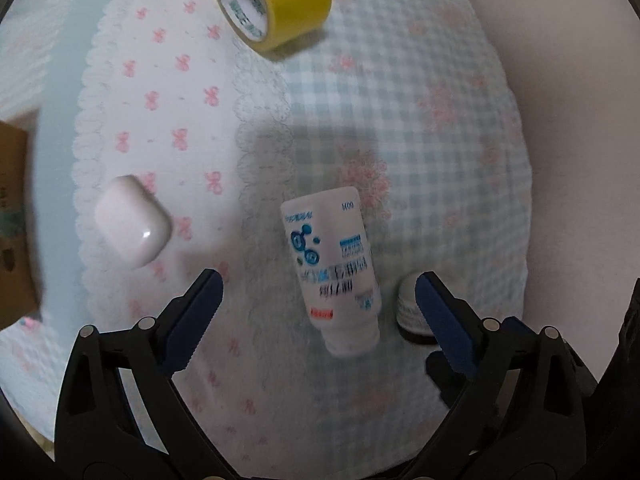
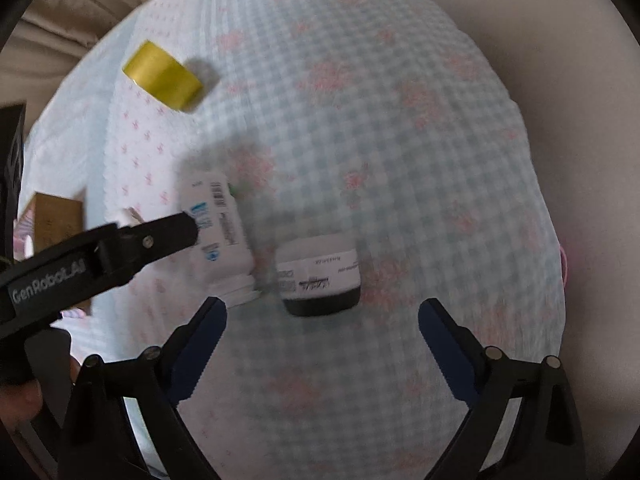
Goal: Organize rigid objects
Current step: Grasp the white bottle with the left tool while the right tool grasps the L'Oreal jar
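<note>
**Both hand-held grippers spread over the bottle and jar**

Left wrist view: my left hand-held gripper (image 1: 318, 294) is spread wide, holding nothing. The white bottle (image 1: 334, 268) lies on its side between the fingers, nearer the right one, cap end towards 6 o'clock, on the patterned cloth (image 1: 420, 92). A small jar (image 1: 410, 312) sits just beside it at 3 o'clock, partly hidden behind the right blue pad. White rounded case (image 1: 134, 224) rests at 9 o'clock from the bottle, well apart. Yellow tape roll (image 1: 272, 0) stands on edge at 12 o'clock, far up the cloth. Cardboard box (image 1: 14, 224) at the left frame edge.

Right wrist view: my right hand-held gripper (image 2: 322, 320) is also spread, empty. The jar (image 2: 318, 274), white label over a dark base, is just ahead between the fingers. The bottle (image 2: 222, 232) lies at its 9 o'clock, close by; touching or not, I cannot tell, too blurred. The left hand-held gripper's arm (image 2: 100, 248) crosses in front of the bottle. Tape roll (image 2: 162, 76) at 11 o'clock.
</note>
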`<state>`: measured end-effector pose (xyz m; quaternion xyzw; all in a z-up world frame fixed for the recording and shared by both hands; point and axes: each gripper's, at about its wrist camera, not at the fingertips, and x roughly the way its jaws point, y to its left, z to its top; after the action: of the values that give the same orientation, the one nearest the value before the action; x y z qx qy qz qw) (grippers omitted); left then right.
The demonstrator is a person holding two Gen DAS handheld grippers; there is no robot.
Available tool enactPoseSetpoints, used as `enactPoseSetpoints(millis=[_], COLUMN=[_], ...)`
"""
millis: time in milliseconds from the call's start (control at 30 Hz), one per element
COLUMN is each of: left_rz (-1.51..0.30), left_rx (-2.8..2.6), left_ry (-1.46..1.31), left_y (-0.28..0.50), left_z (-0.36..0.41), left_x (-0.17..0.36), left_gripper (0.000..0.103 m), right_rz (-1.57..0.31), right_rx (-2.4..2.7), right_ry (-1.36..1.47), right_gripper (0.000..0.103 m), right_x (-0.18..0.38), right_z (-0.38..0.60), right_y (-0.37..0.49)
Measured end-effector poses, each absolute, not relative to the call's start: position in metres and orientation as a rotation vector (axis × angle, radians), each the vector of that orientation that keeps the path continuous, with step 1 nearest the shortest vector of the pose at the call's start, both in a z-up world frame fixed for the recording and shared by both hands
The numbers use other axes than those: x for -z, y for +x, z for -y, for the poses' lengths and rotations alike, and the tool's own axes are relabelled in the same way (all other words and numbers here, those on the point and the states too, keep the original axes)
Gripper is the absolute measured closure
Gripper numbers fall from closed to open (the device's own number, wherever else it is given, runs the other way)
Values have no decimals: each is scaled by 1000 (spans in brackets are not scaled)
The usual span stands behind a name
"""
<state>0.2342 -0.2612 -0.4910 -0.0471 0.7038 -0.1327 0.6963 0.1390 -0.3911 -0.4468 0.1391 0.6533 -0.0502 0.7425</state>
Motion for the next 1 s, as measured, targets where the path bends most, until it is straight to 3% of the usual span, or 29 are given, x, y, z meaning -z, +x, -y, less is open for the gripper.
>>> enactPoseSetpoints(millis=[133, 300, 467, 533, 667, 733, 1000], left_rz=[-1608, -1628, -1644, -1637, -1640, -1640, -1618], left_rx=[286, 275, 280, 279, 298, 323, 329], left_ry=[-82, -96, -120, -100, -107, -119, -75], left_y=[242, 246, 249, 250, 251, 252, 247], left_z=[270, 273, 278, 280, 280, 281, 284], left_x=[515, 532, 543, 543, 544, 543, 537], left_gripper=[18, 19, 19, 35, 44, 51, 52], right_rz=[-1480, -1510, -1537, -1541, -1561, -1562, -1555], right_rx=[88, 75, 50, 43, 11, 11, 24], right_ry=[301, 308, 292, 287, 297, 268, 268], right_gripper=[7, 15, 16, 26, 50, 50, 50], right_x=[470, 486, 499, 502, 510, 511, 508], right_z=[394, 399, 398, 398, 396, 391, 388], right_y=[150, 159, 163, 166, 171, 174, 173])
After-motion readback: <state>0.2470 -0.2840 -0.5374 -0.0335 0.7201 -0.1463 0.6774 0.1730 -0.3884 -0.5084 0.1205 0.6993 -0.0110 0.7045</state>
